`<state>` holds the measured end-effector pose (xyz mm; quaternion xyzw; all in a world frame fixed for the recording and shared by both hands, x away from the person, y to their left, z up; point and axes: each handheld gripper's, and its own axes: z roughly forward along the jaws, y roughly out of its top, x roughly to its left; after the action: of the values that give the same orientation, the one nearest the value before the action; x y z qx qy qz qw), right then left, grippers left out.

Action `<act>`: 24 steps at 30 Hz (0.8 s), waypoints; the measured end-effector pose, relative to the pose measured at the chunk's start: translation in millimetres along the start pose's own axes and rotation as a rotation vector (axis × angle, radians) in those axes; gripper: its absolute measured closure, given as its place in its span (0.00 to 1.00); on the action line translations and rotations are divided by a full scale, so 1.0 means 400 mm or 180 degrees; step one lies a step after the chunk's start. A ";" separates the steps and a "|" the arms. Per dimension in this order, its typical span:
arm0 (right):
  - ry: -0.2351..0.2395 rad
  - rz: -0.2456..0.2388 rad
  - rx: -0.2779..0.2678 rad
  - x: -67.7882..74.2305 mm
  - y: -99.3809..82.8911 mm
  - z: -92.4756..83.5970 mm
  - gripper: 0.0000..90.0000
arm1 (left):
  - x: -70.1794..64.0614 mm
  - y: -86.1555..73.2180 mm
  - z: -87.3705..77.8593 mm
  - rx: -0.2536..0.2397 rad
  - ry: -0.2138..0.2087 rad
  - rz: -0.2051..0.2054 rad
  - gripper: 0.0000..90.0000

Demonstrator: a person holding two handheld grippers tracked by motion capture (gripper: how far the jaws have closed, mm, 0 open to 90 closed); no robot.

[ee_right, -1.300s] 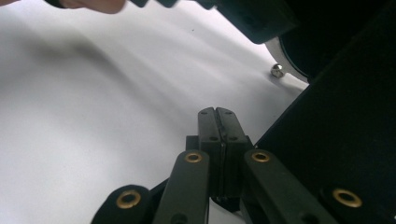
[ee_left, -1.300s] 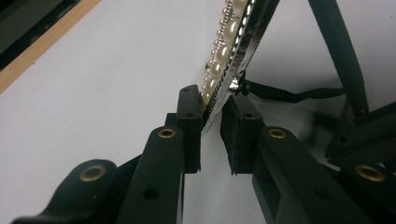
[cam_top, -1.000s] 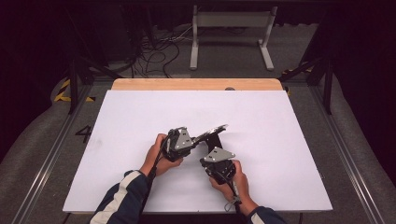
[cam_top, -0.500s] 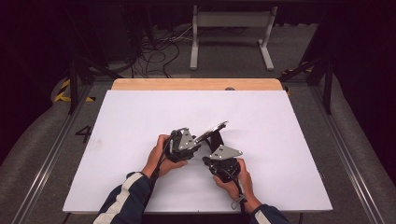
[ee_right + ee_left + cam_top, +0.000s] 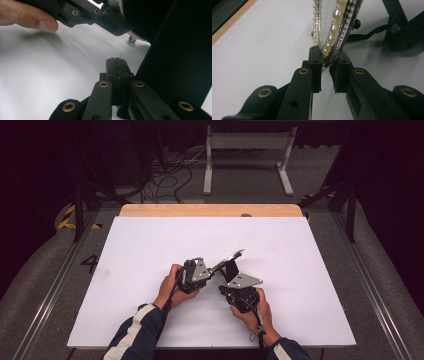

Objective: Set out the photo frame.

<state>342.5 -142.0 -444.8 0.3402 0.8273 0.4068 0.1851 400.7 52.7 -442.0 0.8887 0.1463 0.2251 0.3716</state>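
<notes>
A flat ornate frame (image 5: pixel 232 257) trimmed with pearls and silver beads (image 5: pixel 337 32) stands tilted above the white table, and a black prop (image 5: pixel 231 269) hangs from its back. My left gripper (image 5: pixel 216 268) (image 5: pixel 327 62) has just been closing and is now shut on the frame's lower rim, which sits between its pads. My right gripper (image 5: pixel 229 279) (image 5: pixel 117 63) is shut with nothing between its jaws. It sits just below the frame, beside the black back panel (image 5: pixel 175 62). The left gripper's jaws (image 5: pixel 100 15) and a fingertip (image 5: pixel 30 17) cross the top of the right gripper view.
The white table top (image 5: pixel 150 245) stretches out on all sides of the hands, with a wooden strip (image 5: pixel 210 210) along its far edge. Beyond it are floor cables and a white metal stand (image 5: pixel 247 155).
The right gripper has edged slightly to the right and closer under the frame. The left hand and the frame have stayed in place.
</notes>
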 end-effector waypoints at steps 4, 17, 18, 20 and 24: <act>0.0024 0.0031 0.0006 -0.008 -0.002 -0.005 1.00 | -0.013 0.005 -0.011 0.0093 0.0023 0.0111 0.89; 0.0079 -0.0051 0.0030 -0.001 -0.007 -0.018 1.00 | -0.056 -0.011 -0.051 0.0130 0.0119 0.0153 0.89; 0.0079 -0.0051 0.0030 -0.001 -0.007 -0.018 1.00 | -0.056 -0.011 -0.051 0.0130 0.0119 0.0153 0.88; 0.0085 -0.0044 0.0036 -0.002 -0.007 -0.022 1.00 | -0.051 -0.015 -0.050 0.0070 0.0062 0.0060 0.87; 0.0104 -0.0007 0.0032 -0.011 -0.015 -0.032 1.00 | -0.038 -0.026 -0.052 -0.0127 -0.0075 -0.0141 0.79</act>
<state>335.5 -154.8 -441.7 0.3336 0.8326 0.4079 0.1703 376.3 65.5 -441.0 0.8802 0.1570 0.2093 0.3959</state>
